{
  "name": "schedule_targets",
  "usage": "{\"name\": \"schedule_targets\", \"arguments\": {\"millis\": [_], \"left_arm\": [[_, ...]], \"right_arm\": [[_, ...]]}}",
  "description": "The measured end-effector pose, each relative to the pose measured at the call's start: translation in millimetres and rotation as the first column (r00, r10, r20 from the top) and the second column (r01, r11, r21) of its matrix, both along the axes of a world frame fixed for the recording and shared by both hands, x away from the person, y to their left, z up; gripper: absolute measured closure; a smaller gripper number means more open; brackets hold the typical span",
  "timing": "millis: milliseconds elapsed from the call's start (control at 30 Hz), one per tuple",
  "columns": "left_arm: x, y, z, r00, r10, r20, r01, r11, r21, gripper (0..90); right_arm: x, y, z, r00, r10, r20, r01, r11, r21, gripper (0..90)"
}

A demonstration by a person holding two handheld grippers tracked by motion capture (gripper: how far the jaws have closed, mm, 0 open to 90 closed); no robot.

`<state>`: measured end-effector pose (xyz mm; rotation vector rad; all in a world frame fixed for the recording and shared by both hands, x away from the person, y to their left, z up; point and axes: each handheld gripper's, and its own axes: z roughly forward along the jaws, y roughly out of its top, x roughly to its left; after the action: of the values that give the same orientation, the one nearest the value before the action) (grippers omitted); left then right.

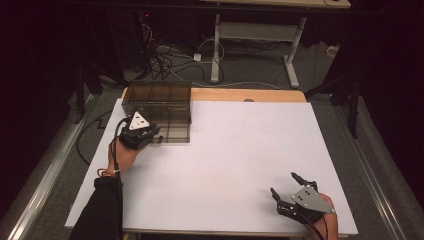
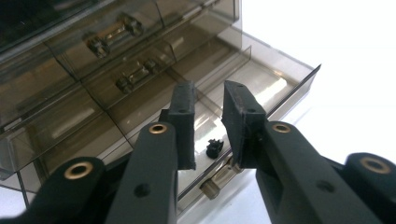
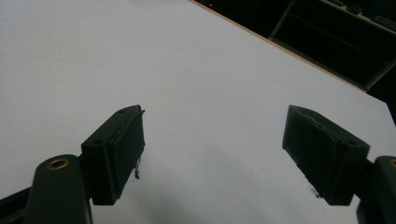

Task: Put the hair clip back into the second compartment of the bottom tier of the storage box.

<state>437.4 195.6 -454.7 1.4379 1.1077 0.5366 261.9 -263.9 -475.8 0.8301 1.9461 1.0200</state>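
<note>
smoked plastic drawer cabinet (image 1: 159, 111) sits at the upper left of the high view, on the white desk (image 1: 235, 150), with one low drawer (image 2: 261, 88) pulled out toward the left gripper (image 1: 141, 134). in the left gripper view the jaws stand narrowly apart, holding nothing, poised just above the open drawer, and a small black part (image 2: 214, 148) lies on the drawer floor in the gap between them. the right gripper (image 1: 294, 194) rests at the lower right of the high view, well apart from the cabinet, its jaws spread wide over bare desk.

the step in hand looks like picking that small part out of the drawer. to do it well, the left gripper should come straight down with the part centred between the pads, keep clear of the drawer's front wall and its knob (image 2: 211, 189), and close gently so the part does not skip away.

what the part is stays hard to tell; it is tiny and dark, perhaps a gear or a screw. the tinted walls blur the other drawers' contents, and the left gripper covers the drawer front in the high view.
</note>
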Motion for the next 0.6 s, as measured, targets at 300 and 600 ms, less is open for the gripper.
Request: {"name": "schedule_targets", "arguments": {"millis": [300,600], "left_arm": [[-18.2,-13.8,1.5,0.9960,-0.019,0.088,0.017,0.9996,0.021,63.2],[-20.6,-15.9,3.7,0.9945,-0.009,0.104,0.011,0.9998,-0.014,40.7]], "right_arm": [[0.3,-0.2,-1.7,0.9999,0.010,-0.001,-0.010,0.9999,-0.013,21.1],[-1.4,0.4,-1.5,0.9998,0.019,0.002,-0.019,0.9997,-0.016,21.2]]}}
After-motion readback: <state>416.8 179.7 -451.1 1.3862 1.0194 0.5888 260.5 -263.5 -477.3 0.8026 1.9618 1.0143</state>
